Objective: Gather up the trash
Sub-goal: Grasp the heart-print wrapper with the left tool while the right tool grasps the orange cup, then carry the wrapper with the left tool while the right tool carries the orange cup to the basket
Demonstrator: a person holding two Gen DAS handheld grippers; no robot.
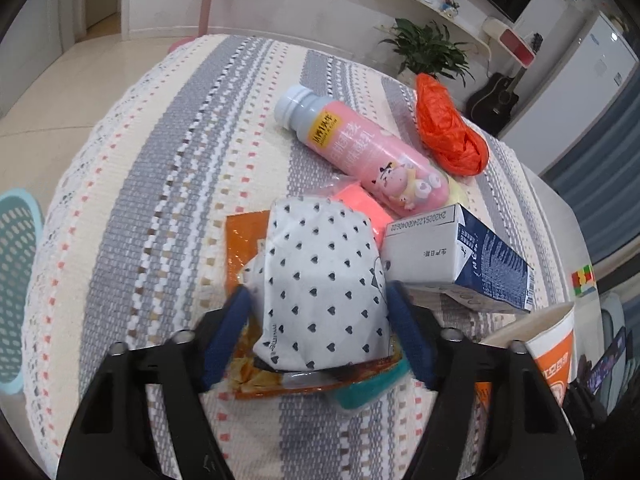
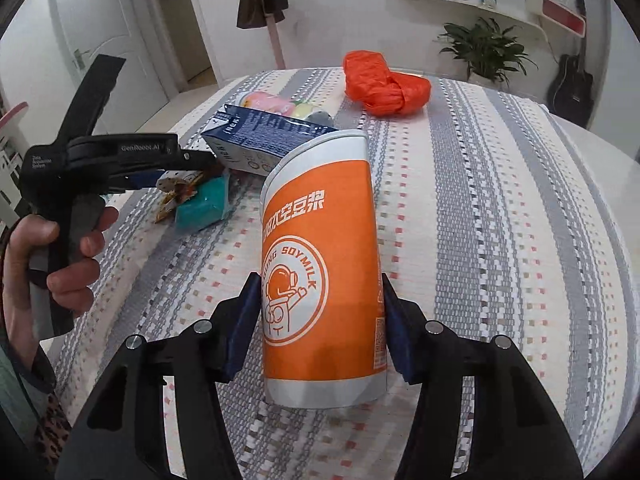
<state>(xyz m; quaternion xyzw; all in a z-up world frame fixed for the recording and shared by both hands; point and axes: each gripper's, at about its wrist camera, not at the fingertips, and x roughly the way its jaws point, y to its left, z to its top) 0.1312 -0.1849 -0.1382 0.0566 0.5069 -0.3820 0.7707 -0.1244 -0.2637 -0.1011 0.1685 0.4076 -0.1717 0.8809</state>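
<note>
Orange-and-white soymilk cup stands on the table, pinched by the right gripper, while the left gripper closes on a heart-dotted packet amid the litter; next, I judge, both lift toward the teal basket at nine o'clock.

The white packet with small black hearts lies on top of an orange snack wrapper and a teal pack. Beside it lies a blue-white milk carton on its side. A pink bottle (grey cap) lies flat near a crumpled orange bag. The orange soymilk cup stands tilted.
</note>
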